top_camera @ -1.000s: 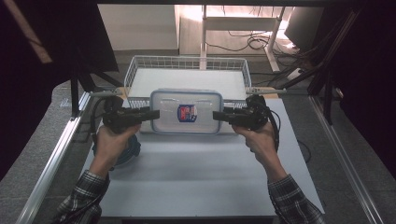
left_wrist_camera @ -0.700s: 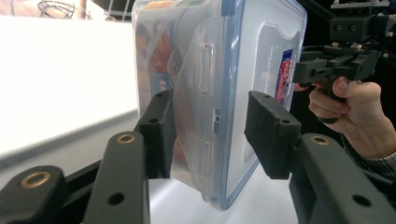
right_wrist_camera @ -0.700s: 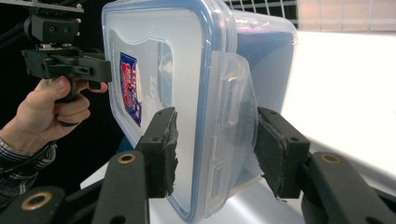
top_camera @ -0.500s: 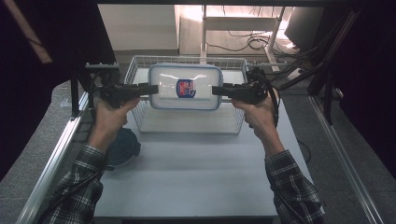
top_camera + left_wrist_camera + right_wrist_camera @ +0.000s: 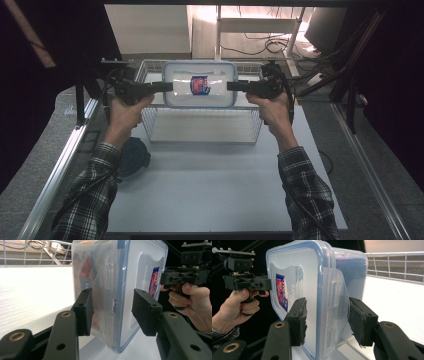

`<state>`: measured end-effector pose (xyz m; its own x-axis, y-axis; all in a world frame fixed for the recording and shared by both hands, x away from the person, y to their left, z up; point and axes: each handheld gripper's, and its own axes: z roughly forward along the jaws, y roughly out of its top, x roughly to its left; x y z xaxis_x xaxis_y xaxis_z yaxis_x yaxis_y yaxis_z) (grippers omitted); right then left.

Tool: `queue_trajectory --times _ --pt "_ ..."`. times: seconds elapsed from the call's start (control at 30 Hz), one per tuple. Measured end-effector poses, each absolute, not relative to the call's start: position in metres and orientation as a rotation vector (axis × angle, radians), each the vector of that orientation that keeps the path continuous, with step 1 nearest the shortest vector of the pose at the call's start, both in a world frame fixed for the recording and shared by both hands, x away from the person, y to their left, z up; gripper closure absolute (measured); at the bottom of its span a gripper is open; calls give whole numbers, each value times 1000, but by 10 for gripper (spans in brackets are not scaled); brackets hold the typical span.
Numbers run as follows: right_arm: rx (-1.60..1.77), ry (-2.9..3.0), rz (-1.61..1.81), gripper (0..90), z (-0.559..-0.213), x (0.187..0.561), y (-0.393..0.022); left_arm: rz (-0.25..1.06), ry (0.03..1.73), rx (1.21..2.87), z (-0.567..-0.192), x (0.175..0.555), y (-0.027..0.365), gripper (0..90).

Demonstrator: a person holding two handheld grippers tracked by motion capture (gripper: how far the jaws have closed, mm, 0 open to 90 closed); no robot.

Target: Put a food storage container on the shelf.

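A clear plastic food container [image 5: 200,100] with a blue-rimmed lid and a red and blue label hangs in the air over the white wire basket [image 5: 200,141]. My left gripper [image 5: 167,87] is shut on its left end and my right gripper [image 5: 231,86] on its right end. In the left gripper view the container [image 5: 112,277] stands between the two black pads of the left gripper [image 5: 115,312], which press on its base and lid. The right gripper view shows the container [image 5: 297,277] clamped the same way in the right gripper [image 5: 328,321].
The basket sits at the far side of the white table [image 5: 210,190]; its wires [image 5: 37,255] show behind the container. A dark round object [image 5: 132,157] lies at the table's left edge by my left forearm. Metal rails run along both sides.
Both grippers have carried the container up and away from me, from the table in front of the basket to a place above the basket.
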<state>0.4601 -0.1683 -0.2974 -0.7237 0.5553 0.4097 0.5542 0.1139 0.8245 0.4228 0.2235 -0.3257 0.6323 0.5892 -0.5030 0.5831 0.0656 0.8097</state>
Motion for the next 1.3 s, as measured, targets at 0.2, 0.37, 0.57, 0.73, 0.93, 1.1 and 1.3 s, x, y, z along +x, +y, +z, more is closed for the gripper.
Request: queue_trajectory --times 0.2,0.37,0.57,0.73,0.93,1.1,1.3 --pt "1206 2351 1715 495 -300 469 -166 3 1029 1591 -330 429 223 517" --pt "1223 2340 1710 484 -302 474 -165 18 1034 1598 -328 431 221 513" --pt "1233 2331 1705 474 -302 477 -165 48 1028 1609 -327 434 219 499" --pt "1217 2321 1658 455 -302 477 -163 68 1024 1621 -327 435 215 433" --pt "1215 2316 1645 447 -303 478 -162 77 1033 1621 -328 437 213 418" --pt "1193 2323 1598 433 -305 477 -161 75 1041 1627 -333 439 210 385" --pt "1207 2318 1576 441 -311 478 -158 8 1050 1590 -340 446 214 342"
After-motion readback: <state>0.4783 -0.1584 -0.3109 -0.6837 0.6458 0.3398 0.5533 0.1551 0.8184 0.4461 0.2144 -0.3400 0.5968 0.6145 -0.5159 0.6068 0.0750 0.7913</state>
